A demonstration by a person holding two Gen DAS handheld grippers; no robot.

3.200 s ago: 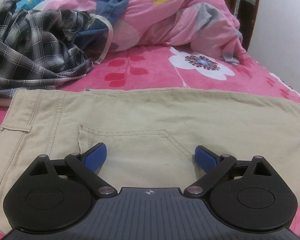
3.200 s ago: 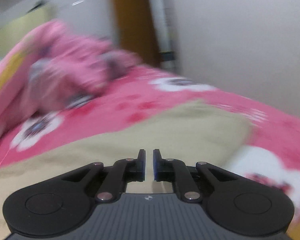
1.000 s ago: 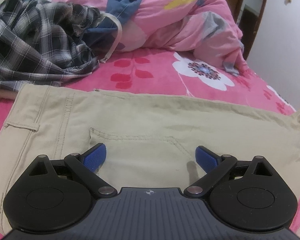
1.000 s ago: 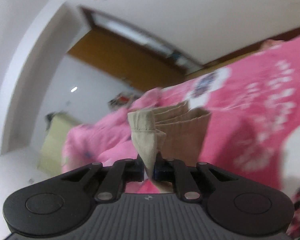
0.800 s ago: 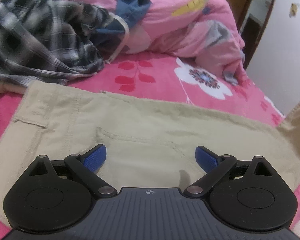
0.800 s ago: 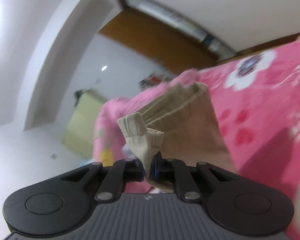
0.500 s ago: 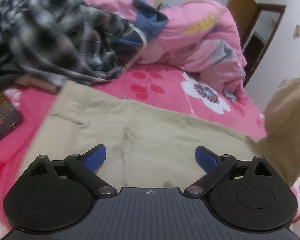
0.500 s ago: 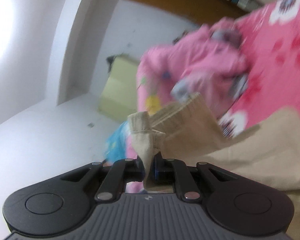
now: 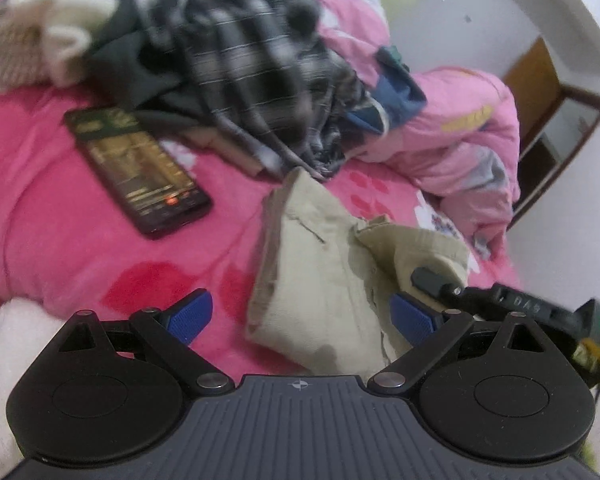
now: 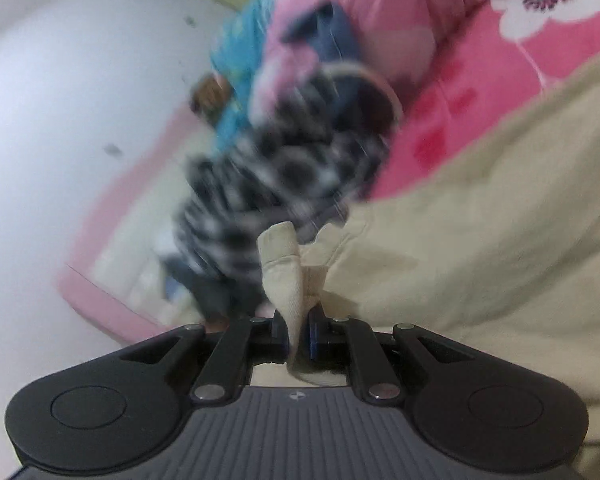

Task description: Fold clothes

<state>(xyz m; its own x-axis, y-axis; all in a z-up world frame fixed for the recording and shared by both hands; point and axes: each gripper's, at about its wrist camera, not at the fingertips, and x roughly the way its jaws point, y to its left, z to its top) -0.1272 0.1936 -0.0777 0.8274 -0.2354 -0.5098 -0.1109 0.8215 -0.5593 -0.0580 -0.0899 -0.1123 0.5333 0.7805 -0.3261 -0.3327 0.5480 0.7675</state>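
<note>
Carrying: right claw clenched on trousers hem, so the leg doubles over the waist.
Left claw: released, clear of cloth.
Phone: beside, untouched.

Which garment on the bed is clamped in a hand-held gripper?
The beige trousers: the right hand-held gripper pinches their hem. The plaid shirt and blue garment lie loose behind.
</note>
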